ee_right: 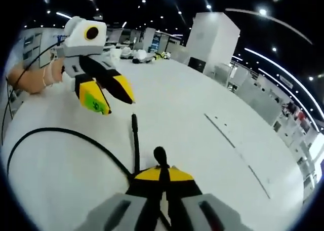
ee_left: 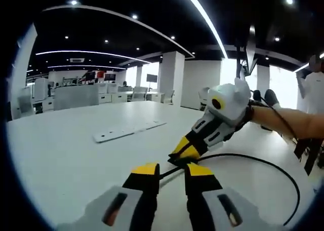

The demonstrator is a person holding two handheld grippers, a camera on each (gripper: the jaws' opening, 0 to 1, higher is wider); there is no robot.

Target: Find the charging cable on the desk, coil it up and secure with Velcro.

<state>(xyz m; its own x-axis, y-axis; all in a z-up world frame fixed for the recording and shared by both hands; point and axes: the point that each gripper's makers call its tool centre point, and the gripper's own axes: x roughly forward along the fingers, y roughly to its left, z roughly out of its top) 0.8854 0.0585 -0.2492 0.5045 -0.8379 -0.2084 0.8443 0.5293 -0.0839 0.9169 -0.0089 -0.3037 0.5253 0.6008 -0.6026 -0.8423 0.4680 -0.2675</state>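
A black charging cable (ee_right: 76,137) lies in a wide loop across the white surface (ee_right: 202,155), one plug end standing up just ahead of my right gripper (ee_right: 161,176), whose yellow-tipped jaws are pressed together on the cord. In the left gripper view the same cable (ee_left: 263,162) sweeps out to the right and back toward my right gripper (ee_left: 185,151), which pinches it close in front of my left gripper (ee_left: 169,172); that one's jaws stand spread, holding nothing. Seen from the right, my left gripper (ee_right: 109,97) hovers above the surface with jaws parted, clear of the cord.

The risk, as I judge it: the loop is loose and springy, and a single pinch point may let it twist or slide out before the left jaws close on it; the two grippers work close and could knock together. A flat white strip (ee_left: 129,131) lies well apart on the surface. Open room all round, the far edge distant; no Velcro that I can make out.
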